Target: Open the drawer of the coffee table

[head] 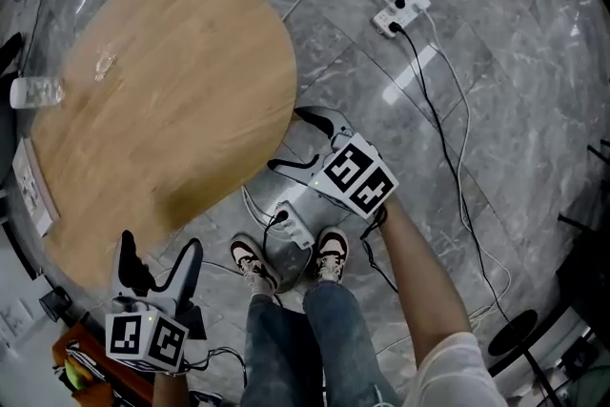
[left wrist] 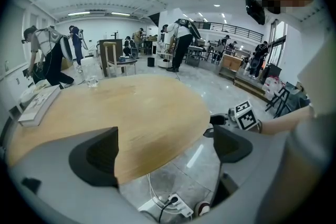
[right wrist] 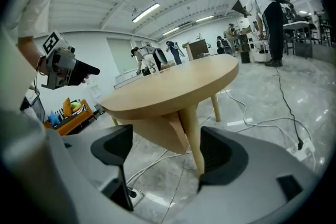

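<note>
- While the drawer sits closed under the top of the coffee table, the task looks barely started. The approach is under way, but gripping and pulling are both left to do.
- Right gripper: its jaws stand well apart and hold nothing. The wedge-shaped wooden box that I take for the drawer lies straight ahead of it and a little above, beyond the jaw tips and not touched. One table leg stands just right of that box, in line with the gap.
- Left gripper: its jaws are wide apart and empty, and it hangs over the near rim of the tabletop, which lies ahead of it and below. It has no part in the pull yet.
- Count: one table; one drawer that I can see; two legs plain in the right gripper view; one clear glass and one booklet on the top, far ahead of the left gripper; two power strips on the floor, one below the right gripper and one well beyond it.
</note>
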Available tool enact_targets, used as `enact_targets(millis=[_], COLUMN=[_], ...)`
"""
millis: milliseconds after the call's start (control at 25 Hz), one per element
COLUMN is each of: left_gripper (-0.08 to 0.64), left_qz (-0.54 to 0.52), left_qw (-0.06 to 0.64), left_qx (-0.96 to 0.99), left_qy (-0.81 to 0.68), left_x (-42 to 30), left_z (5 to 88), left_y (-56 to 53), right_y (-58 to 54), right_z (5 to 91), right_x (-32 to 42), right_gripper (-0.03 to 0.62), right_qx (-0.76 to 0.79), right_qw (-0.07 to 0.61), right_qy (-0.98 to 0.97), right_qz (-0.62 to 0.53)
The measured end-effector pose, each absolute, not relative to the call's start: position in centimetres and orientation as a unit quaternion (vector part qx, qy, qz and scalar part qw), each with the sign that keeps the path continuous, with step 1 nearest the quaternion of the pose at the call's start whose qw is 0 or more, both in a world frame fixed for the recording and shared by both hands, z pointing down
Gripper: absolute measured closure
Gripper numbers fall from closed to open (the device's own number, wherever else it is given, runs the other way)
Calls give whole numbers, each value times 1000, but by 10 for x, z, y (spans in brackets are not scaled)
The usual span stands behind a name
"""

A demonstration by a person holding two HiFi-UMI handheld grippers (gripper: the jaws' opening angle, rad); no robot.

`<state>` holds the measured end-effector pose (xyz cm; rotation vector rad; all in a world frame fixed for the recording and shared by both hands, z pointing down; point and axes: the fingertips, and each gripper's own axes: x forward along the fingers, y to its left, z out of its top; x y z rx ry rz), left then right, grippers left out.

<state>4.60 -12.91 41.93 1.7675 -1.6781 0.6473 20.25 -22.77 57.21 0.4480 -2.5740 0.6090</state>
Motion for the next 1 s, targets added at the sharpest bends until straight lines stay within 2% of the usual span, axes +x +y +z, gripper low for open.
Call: enact_targets(millis=[480,640,1000], left_gripper=[3,3,3], left_qz=[229,215,184], left_qw=[320,325,337], left_qx=[647,628,609], left_qy=[-653,-674,-694], left_x=[28,14,8], left_z=[433,432,442], left_y=[-129,-128,-126], right_y=[-234,-236,-236], right_z=[588,594,599], right_x=[179,178,181], right_gripper=[322,335,408], right_qx=[83,70,26], right_qw=[270,283,304], right_qy=[-942,-939,-941], right_qz=[181,182,145])
